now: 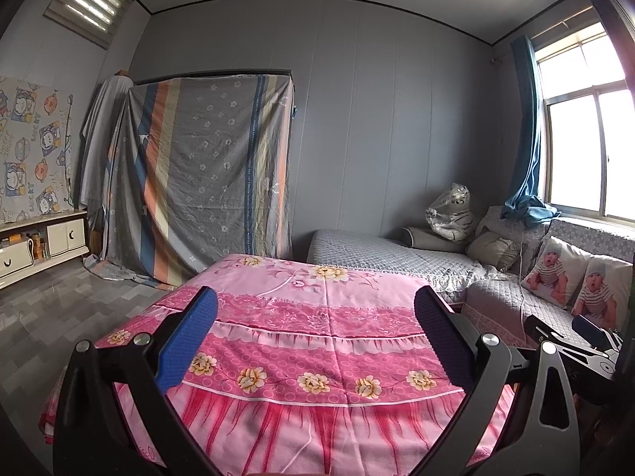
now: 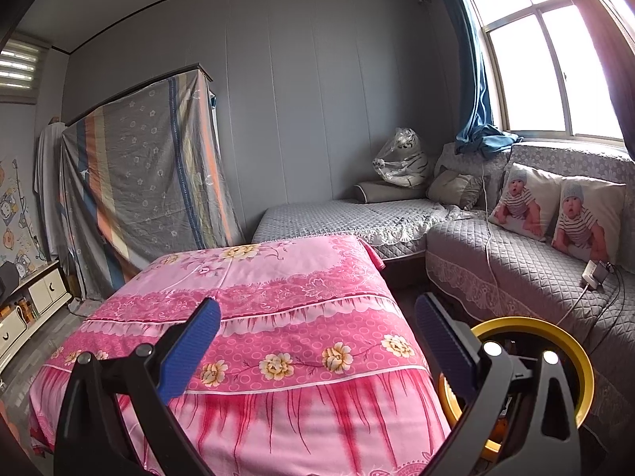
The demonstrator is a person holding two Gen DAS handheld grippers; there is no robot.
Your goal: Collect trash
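Note:
My left gripper point(image 1: 315, 337) is open and empty, held above a table covered with a pink floral cloth point(image 1: 309, 317). My right gripper point(image 2: 317, 341) is open and empty over the right part of the same pink cloth point(image 2: 278, 297). A round bin with a yellow rim point(image 2: 571, 341) stands on the floor just behind my right gripper's right finger, between the table and the sofa. The right gripper shows at the far right of the left wrist view point(image 1: 587, 333). No loose trash shows on the cloth.
A grey quilted corner sofa point(image 2: 496, 246) with two baby-print cushions point(image 2: 555, 210) runs along the right wall under a window. A charger and cables point(image 2: 595, 273) lie on it. A sheet-draped wardrobe point(image 1: 206, 182) stands at the back. A low white cabinet point(image 1: 43, 242) is left.

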